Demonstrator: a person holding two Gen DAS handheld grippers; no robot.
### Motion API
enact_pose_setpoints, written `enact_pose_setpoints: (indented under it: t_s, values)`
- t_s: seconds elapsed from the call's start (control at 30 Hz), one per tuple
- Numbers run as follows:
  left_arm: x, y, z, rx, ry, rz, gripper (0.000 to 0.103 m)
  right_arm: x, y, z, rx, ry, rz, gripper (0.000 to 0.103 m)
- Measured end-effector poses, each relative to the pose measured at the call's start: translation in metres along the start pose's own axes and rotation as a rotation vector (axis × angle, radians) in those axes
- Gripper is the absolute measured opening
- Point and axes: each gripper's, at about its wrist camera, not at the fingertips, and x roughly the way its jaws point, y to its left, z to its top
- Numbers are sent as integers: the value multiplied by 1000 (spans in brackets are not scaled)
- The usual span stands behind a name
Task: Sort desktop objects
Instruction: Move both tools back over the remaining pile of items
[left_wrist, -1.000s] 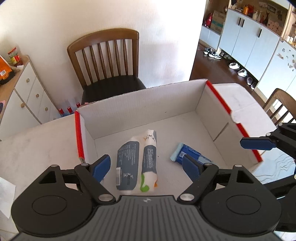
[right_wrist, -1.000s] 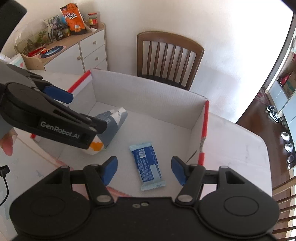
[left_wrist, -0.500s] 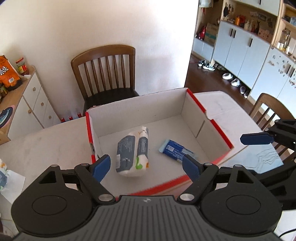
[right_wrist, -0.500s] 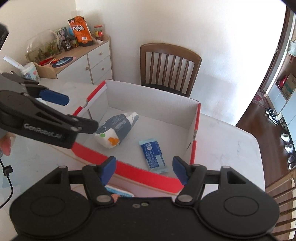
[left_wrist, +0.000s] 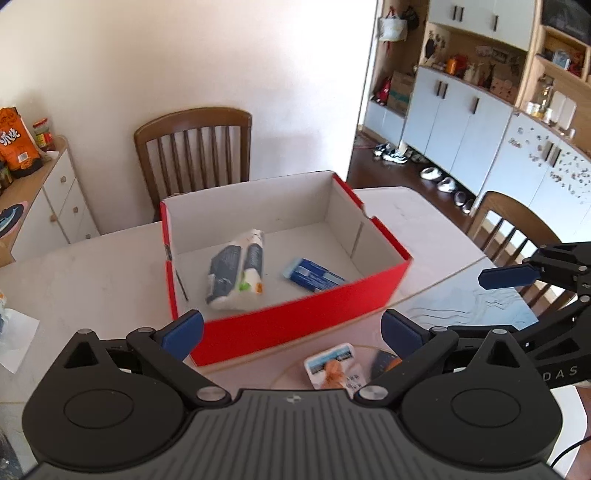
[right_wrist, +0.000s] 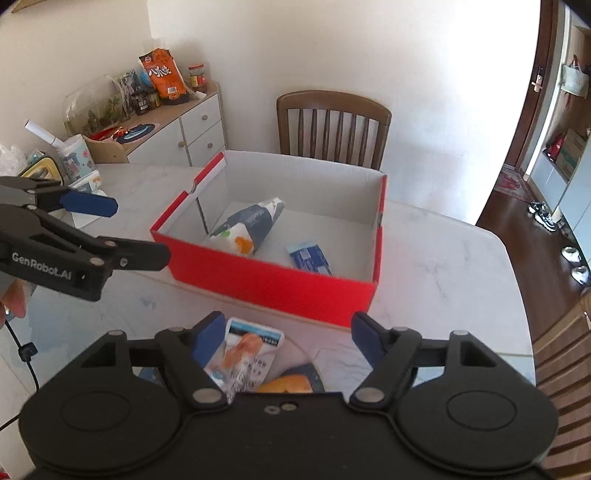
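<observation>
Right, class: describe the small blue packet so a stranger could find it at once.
Find the red box on the white table. Inside it lie two things: a bulky grey-and-white pack and, beside it, the blue packet. It is the flat, slim, all-blue one.

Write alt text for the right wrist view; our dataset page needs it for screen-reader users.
A red box with white inside walls sits on a pale table, holding a grey-and-white pouch and a blue wrapper. The right gripper, empty, jaws opening, hangs over snack packets in front of the box; the left gripper enters from the left.
</observation>
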Motion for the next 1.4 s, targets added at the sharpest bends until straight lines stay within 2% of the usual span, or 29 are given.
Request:
enact_pose_setpoints:
  t_s: [0.13, 0.23, 0.4, 0.53, 0.7, 0.97, 1.23, 1.4]
  values:
    - [-7, -7, -18, 29, -21, 0, 103, -9, 4, -19, 2, -15, -4, 81]
    - [-11, -8, -30, 14, -19, -22, 103, -13, 5, -32, 14, -15, -1, 82]
    - [-19, -16, -51, 55, -49, -10, 103, -18, 8, -53, 7, -35, -38, 82]
    - [-21, -16, -69, 49, -53, -34, 103, -19, 13, -68, -4, -46, -60, 82]
    - [-17, -15, -93, 27, -19, -39, 103, -16, 19, -91, -1, -55, -68, 82]
    - [-12, -7, -119, 0, -13, -31, 103, -7, 15, -121, 29, -16, -81, 81]
    - [8, 4, -132, -25, 38, -7, 103, 6, -9, -131, 83, 21, -115, 79]
    - [25, 11, -138, -20, 73, -1, 103, 18, -30, -134, 147, 68, -111, 72]
